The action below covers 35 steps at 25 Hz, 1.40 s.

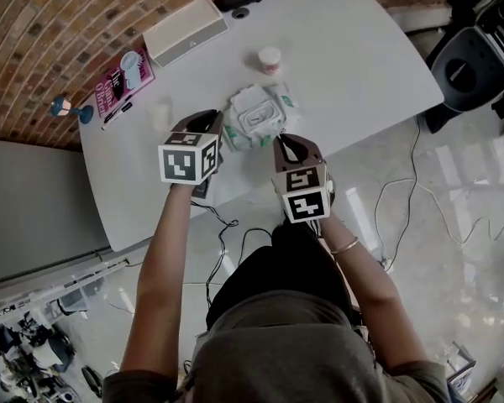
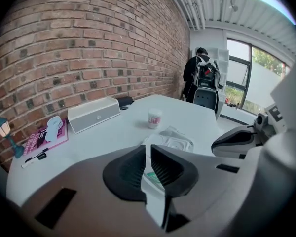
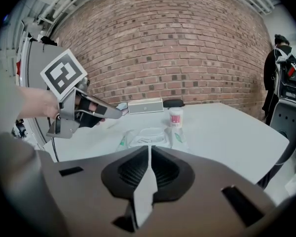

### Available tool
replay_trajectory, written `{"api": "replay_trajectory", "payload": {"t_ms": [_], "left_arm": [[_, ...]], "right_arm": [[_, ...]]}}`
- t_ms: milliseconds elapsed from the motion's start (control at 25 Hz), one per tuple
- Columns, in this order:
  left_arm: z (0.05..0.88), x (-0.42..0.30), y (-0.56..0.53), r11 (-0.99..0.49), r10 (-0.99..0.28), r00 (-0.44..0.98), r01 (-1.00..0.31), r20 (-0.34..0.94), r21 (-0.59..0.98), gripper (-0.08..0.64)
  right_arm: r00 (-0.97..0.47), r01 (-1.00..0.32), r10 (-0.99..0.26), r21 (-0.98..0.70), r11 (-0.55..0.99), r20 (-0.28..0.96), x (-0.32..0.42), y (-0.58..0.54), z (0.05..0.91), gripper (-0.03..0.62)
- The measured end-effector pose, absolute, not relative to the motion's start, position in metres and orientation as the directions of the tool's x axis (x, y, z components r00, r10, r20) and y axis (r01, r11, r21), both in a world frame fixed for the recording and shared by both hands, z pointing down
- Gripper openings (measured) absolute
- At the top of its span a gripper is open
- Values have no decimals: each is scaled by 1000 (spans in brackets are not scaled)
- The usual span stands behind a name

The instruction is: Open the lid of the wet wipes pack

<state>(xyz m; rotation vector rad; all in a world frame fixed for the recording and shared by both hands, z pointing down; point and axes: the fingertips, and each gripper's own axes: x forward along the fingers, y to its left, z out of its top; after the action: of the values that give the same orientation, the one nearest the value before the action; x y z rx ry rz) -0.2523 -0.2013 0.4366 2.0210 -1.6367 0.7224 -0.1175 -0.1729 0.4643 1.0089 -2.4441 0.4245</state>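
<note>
Wet wipes pack near table front edge, left gripper, right gripper nearly closed, empty

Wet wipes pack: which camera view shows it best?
The head view: it looks down on the wet wipes pack, almost all in sight. The right gripper view shows it low and flat; in the left gripper view the hand-held gripper hides its near part.

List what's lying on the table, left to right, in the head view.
small blue lamp → pink book → white box → wet wipes pack. The cup is left out because it overlaps the pack.
</note>
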Motion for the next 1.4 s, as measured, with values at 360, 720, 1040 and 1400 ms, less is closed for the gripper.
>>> {"api": "replay_trajectory", "payload": {"t_ms": [360, 720, 1040, 1400], "left_arm": [[427, -266, -162, -84, -812, 100, -995, 576, 54, 37], [420, -275, -127, 3, -846, 52, -995, 530, 103, 34], [422, -282, -96, 58, -865, 11, -991, 502, 122, 32], [426, -292, -63, 110, -872, -24, -983, 488, 148, 32]], "right_arm": [[-654, -712, -581, -135, 689, 485, -112, -163, 439, 8], [-675, -695, -595, -107, 711, 437, -110, -155, 411, 6], [-683, -695, -596, -126, 708, 423, -105, -146, 399, 6], [-698, -666, -575, -93, 740, 427, -108, -129, 398, 5]]}}
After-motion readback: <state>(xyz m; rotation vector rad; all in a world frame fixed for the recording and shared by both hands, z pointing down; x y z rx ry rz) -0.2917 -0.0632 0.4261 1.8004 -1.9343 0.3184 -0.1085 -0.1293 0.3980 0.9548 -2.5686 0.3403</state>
